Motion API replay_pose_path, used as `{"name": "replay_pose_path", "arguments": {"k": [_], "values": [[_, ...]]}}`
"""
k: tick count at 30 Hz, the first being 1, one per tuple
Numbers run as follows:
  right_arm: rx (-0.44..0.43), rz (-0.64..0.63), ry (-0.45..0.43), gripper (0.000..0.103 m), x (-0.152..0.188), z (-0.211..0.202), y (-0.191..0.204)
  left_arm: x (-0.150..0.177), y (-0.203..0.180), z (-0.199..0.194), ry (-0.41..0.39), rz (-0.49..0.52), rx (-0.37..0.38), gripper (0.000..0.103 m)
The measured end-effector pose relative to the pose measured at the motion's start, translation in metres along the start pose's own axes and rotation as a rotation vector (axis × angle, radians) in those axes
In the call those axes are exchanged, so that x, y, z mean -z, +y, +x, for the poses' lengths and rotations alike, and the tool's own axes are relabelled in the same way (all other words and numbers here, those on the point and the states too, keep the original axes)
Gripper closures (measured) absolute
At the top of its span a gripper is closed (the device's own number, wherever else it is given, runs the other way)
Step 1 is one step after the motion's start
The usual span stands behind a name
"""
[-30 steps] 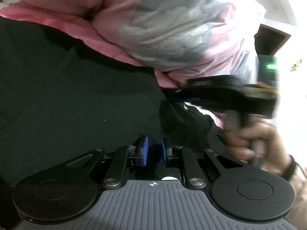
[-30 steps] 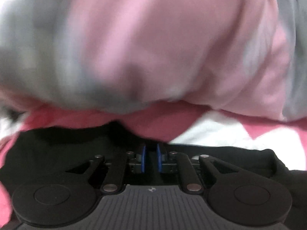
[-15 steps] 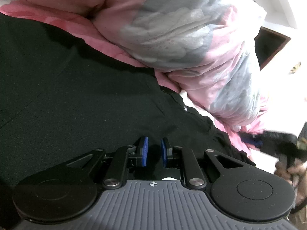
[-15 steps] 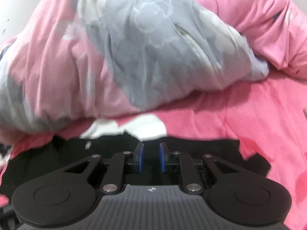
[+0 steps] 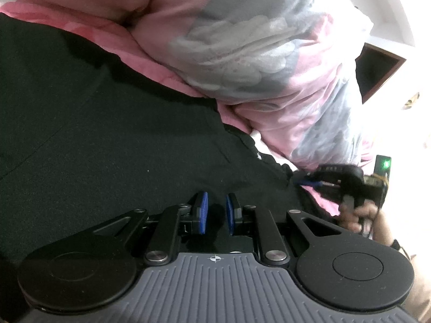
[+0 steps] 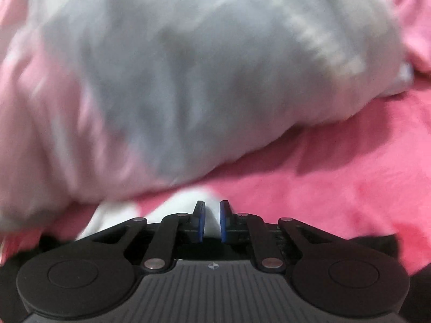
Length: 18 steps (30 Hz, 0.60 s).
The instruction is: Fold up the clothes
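Observation:
A black garment (image 5: 107, 134) lies spread over a pink sheet (image 6: 336, 188). My left gripper (image 5: 215, 197) rests low on it, its blue pads a narrow gap apart with dark cloth pinched between them. In the left wrist view, my right gripper (image 5: 307, 183) hovers at the garment's right edge, held by a hand (image 5: 361, 215). In its own blurred view the right gripper (image 6: 212, 206) has its jaws closing. Only a white patch of sheet shows through the gap, and nothing sits between the pads. Black cloth (image 6: 377, 245) peeks out beneath it.
A bulky pink and grey quilt (image 5: 242, 53) is heaped along the far side of the garment and fills most of the right wrist view (image 6: 188, 80). A dark wooden box (image 5: 377, 72) stands against the bright wall at the right.
The right gripper swung from above the garment out to the right, then came back to the garment's right edge; its view slid along the quilt. The left gripper has not moved.

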State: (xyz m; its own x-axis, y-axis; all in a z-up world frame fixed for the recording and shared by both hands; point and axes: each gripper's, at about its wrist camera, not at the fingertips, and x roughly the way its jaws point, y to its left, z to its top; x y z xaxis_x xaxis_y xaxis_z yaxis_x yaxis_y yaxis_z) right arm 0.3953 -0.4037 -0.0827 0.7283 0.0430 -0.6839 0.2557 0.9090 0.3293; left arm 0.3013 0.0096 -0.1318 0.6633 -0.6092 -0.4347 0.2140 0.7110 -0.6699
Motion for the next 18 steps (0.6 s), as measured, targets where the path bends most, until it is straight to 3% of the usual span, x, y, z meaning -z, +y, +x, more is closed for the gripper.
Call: {"name": "replay_pose_path", "arguments": {"k": [6,12,15,16,18], "values": [[-0.12,-0.023,0.036,0.09,0.022,-0.055,-0.004,0.0,-0.001,0.0,0.002,0.0,-0.001,0.088],[-0.256,-0.074,0.165,0.09,0.034,-0.037,0.036,-0.001,-0.001,-0.001,0.004,0.002,-0.003,0.088],[-0.22,-0.102,0.188,0.09,0.033,-0.002,0.063,0.0,0.0,0.0,0.002,0.001,0.001,0.088],[-0.159,-0.105,0.187,0.094,0.031,0.013,0.068,0.0,0.0,0.0,0.002,0.0,0.003,0.088],[-0.122,-0.018,0.124,0.103,0.021,0.034,0.062,0.0,0.002,0.0,-0.002,-0.003,0.01,0.088]]}}
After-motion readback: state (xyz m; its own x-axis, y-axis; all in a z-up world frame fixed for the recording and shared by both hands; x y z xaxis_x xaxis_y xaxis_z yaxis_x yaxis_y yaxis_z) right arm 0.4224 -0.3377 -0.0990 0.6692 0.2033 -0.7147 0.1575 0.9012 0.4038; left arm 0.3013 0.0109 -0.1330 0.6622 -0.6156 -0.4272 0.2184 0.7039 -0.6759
